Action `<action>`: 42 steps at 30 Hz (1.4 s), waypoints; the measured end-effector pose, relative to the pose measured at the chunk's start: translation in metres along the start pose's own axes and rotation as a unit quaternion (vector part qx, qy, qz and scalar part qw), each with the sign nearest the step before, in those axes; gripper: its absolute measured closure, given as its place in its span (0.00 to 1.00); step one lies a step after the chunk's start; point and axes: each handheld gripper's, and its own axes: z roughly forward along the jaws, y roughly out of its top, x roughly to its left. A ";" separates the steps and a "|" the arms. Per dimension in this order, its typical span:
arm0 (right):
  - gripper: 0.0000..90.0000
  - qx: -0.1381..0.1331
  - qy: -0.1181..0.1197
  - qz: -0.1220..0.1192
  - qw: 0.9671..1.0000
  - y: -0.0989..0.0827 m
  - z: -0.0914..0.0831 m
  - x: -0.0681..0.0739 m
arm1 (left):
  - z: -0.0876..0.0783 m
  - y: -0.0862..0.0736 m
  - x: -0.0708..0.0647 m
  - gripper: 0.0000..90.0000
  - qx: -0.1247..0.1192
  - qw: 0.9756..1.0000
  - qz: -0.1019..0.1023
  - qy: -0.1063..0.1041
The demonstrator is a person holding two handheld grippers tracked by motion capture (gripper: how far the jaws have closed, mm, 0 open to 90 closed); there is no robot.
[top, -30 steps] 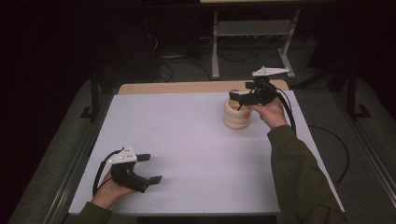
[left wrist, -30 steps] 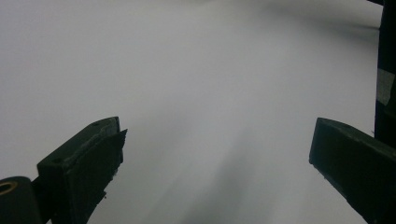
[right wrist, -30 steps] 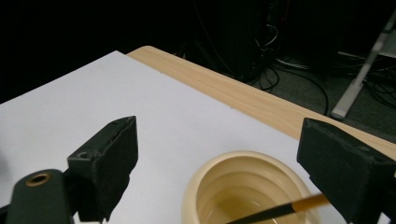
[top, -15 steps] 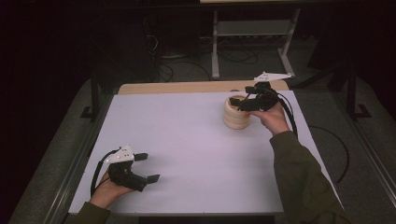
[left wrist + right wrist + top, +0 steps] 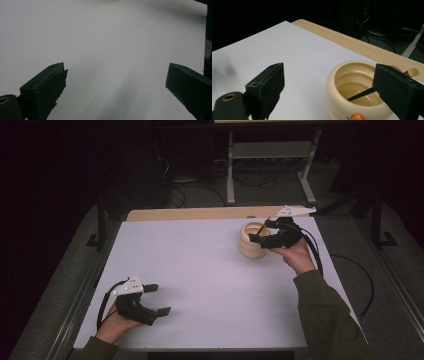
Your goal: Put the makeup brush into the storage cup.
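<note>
Right gripper view shows a dark stick (image 5: 362, 94) inside the ribbed pot (image 5: 359, 100); both tongs gape, holding nothing.

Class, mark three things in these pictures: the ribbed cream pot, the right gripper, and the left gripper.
ribbed cream pot (image 5: 337, 77): right gripper view, on its near rim.
right gripper (image 5: 260, 231): high view, midway between its fingertips, by the pot.
left gripper (image 5: 158, 299): high view, midway between its fingertips, over the white table.
</note>
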 end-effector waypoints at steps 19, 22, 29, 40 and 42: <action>0.11 0.028 0.003 -0.017 0.999 -0.030 -0.015 0.019 | -0.001 -0.001 -0.001 0.03 -0.002 1.000 -0.003 0.002; 0.11 0.029 0.004 -0.019 0.999 -0.035 -0.017 0.022 | -0.002 -0.001 -0.001 0.03 -0.004 1.000 -0.002 0.002; 0.11 0.033 0.010 -0.023 0.999 -0.048 -0.022 0.030 | -0.002 -0.001 -0.001 0.03 -0.001 1.000 0.000 0.003; 0.11 0.033 0.002 -0.019 0.999 -0.060 -0.036 0.030 | -0.003 -0.001 -0.002 0.03 -0.001 1.000 0.000 0.003; 0.11 0.033 0.000 -0.024 0.999 -0.062 -0.039 0.031 | -0.003 -0.001 -0.002 0.03 -0.004 1.000 -0.003 0.002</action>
